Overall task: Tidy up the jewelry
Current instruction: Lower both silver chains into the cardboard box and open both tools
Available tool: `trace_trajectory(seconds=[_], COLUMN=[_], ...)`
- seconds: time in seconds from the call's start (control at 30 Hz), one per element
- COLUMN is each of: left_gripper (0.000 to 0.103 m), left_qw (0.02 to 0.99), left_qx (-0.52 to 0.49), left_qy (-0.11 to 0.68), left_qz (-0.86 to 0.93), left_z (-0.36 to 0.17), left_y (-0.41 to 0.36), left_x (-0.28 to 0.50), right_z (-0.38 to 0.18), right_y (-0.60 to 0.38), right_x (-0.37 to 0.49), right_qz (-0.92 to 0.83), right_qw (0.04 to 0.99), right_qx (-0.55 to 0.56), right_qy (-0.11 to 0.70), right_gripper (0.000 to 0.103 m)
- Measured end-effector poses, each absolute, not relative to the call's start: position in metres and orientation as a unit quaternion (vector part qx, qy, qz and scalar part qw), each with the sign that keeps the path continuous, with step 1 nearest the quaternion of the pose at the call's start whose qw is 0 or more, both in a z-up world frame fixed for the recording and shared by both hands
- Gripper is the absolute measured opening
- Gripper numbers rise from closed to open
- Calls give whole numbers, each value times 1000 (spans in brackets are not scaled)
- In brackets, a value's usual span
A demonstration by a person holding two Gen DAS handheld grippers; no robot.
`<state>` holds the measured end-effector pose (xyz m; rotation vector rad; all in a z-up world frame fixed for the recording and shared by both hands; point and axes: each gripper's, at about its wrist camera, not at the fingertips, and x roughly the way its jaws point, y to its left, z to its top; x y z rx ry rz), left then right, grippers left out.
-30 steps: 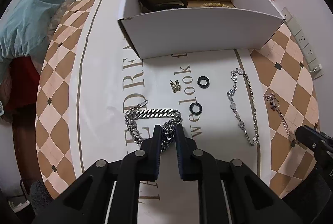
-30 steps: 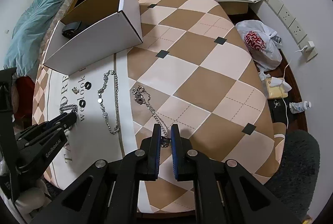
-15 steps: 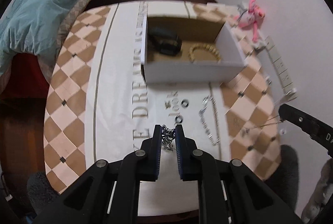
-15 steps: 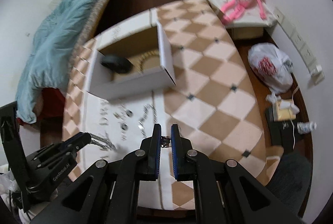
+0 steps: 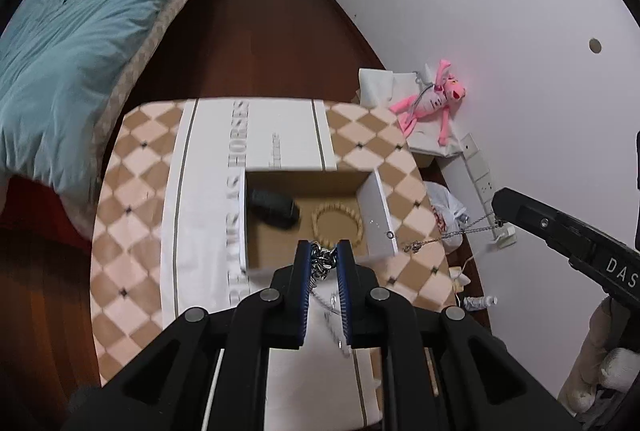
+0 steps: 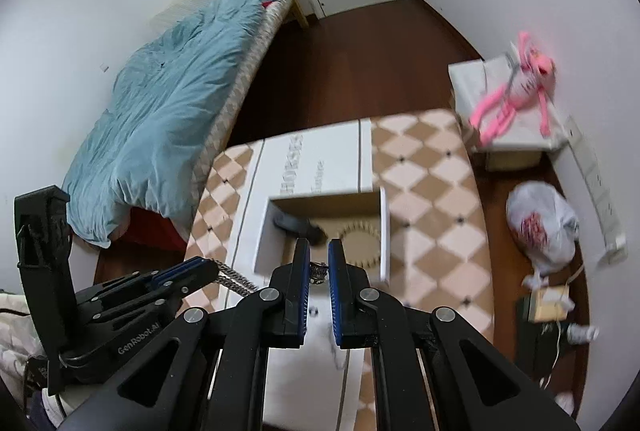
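My left gripper [image 5: 323,251] is shut on a chunky silver chain bracelet [image 5: 321,263], held high above the near wall of the open white cardboard box [image 5: 380,219]. My right gripper [image 6: 318,249] is shut on a thin silver necklace [image 6: 318,271]; in the left wrist view that necklace [image 5: 448,235] hangs from its tip [image 5: 500,207] to the right of the box. The box holds a black band [image 5: 274,209] and a beaded gold bracelet [image 5: 337,221]. Another silver chain [image 5: 334,311] lies on the table below my left fingers.
The table wears a checkered cloth with a white lettered runner [image 5: 208,191]. A bed with a teal duvet [image 5: 68,43] stands to the left. A pink plush toy [image 5: 434,99], a white plastic bag [image 6: 542,229] and wall sockets are to the right.
Both grippers have risen well above the table, each lifting its chain off the cloth, and have moved forward so they now hang over the box's near side.
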<state>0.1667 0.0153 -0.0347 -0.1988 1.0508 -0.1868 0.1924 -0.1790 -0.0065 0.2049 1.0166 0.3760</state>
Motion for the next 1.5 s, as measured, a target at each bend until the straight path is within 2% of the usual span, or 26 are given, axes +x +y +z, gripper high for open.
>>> trace_trajectory(seconds=[0.63,0.73,0.77,0.8,0.83,0.87,0.9,0.93,1.03,1.1,1.13,1.17,1.5], left_gripper=[12,13,20,36,46,65,78,82,87,94,97,99,100], left_qw=[792,796,800,804,806,811,816,819,823,824,826,830,829], left_qx=[-120,-107,-103,-97,-90,-87,-84,-80,-69,-63,-59,-54,-26], left_qy=[596,596,591,586,584,579,572,568,563,562,559,554,556], left_qz=[-50,-32,-30,-23,-15,-10,-6,1,20,31,35,41,58], left_z=[-106,-106,-104,-102,-101,-100,-98,-97,-96,-98,-100,-101,-124], left_y=[34,36,37,38,40,42,44,46,50,52,52,53,47], left_x=[260,263,264,264,264,264,263,262,260,258,256,253,235], right_z=[-96,-106,-108,-110,-113,-114,-117,-119,-126,-133,-137,-139,-165], right_y=[-140,-137,-136,-136,-137,-137,-138,-139,-141,-142,-141,-141,-146], right_x=[303,313,313,314,314,314,313,312,307,302,298,296,269], right_qz=[157,157,157,155,154,154,153,151,136,116,102,96,46], right_qw=[791,777,774,772,769,768,767,767,768,769,772,774,781], right_qx=[58,54,53,49,47,49,48,46,33,12,-5,-12,-32], right_qy=[589,608,611,615,618,620,621,622,625,629,627,626,622], right_gripper=[10,11,13,16,28,42,48,56,63,82,98,102,102])
